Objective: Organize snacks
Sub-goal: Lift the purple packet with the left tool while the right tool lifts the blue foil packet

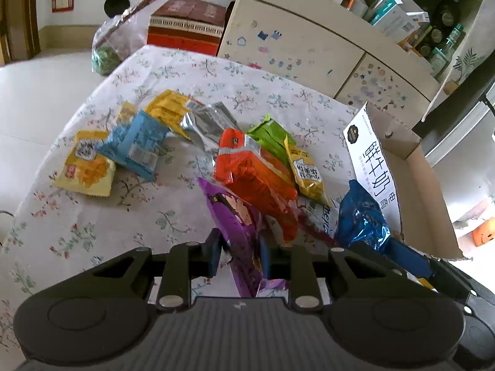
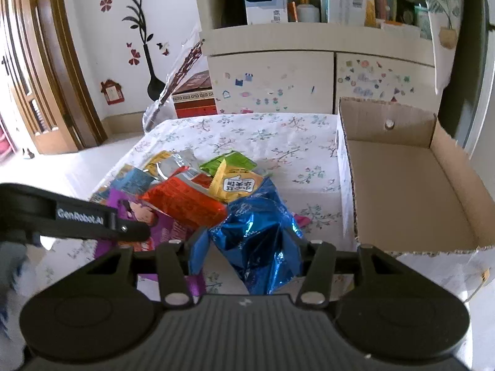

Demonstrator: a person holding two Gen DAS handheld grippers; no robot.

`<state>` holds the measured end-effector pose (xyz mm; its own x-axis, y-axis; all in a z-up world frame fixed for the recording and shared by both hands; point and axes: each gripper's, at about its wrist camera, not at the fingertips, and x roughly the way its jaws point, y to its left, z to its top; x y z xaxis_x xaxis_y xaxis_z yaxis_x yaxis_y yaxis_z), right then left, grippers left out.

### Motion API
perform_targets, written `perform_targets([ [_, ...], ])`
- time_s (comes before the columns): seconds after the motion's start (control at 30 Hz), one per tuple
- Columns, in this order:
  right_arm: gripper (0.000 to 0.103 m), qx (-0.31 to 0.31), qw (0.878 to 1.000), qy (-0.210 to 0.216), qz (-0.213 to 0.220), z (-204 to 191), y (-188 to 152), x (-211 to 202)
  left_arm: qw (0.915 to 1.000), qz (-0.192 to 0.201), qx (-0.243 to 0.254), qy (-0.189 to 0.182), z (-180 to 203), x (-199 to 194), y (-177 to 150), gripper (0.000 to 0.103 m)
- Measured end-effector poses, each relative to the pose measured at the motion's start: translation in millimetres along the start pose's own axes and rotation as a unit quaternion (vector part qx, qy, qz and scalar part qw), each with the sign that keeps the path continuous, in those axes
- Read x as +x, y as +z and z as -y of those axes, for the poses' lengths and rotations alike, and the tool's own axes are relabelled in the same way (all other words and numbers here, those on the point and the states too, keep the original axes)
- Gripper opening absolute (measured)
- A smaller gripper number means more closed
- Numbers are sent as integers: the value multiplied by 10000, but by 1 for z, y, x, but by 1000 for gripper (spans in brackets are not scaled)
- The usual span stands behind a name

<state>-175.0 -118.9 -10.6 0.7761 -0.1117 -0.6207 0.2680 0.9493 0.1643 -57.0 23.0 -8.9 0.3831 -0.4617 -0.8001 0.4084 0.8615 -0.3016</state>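
Several snack packets lie in a loose pile on the flowered tablecloth (image 1: 92,222). My left gripper (image 1: 239,255) is shut on a purple packet (image 1: 230,216) at the near edge of the pile. My right gripper (image 2: 247,247) is shut on a shiny blue foil packet (image 2: 260,228), which also shows in the left wrist view (image 1: 360,219). An orange packet (image 1: 253,173) lies just beyond both; it also shows in the right wrist view (image 2: 182,201). An open cardboard box (image 2: 408,185) stands to the right of the pile, with nothing visible inside.
Yellow (image 1: 85,167), light blue (image 1: 136,145), silver (image 1: 210,123) and green (image 1: 272,136) packets lie farther back. A cream cabinet (image 2: 272,80) with stickers stands behind the table. A red box (image 1: 185,27) and a plastic bag (image 1: 108,49) sit on the floor.
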Motion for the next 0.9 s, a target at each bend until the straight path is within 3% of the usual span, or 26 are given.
perform_targets([
  [0.27,52,268,9992,47,-277,6,-7,10,9994,-191,-292,-48,-2,27,-5,46],
  [0.43,52,234,9991,86,-332,3,-9,14,9969,-291,-630,-371,-5,36,-7,47],
  [0.9,51,312,9989,264,-207,-1,-5,3,9996,123,-195,-145,10,-1,-10,27],
])
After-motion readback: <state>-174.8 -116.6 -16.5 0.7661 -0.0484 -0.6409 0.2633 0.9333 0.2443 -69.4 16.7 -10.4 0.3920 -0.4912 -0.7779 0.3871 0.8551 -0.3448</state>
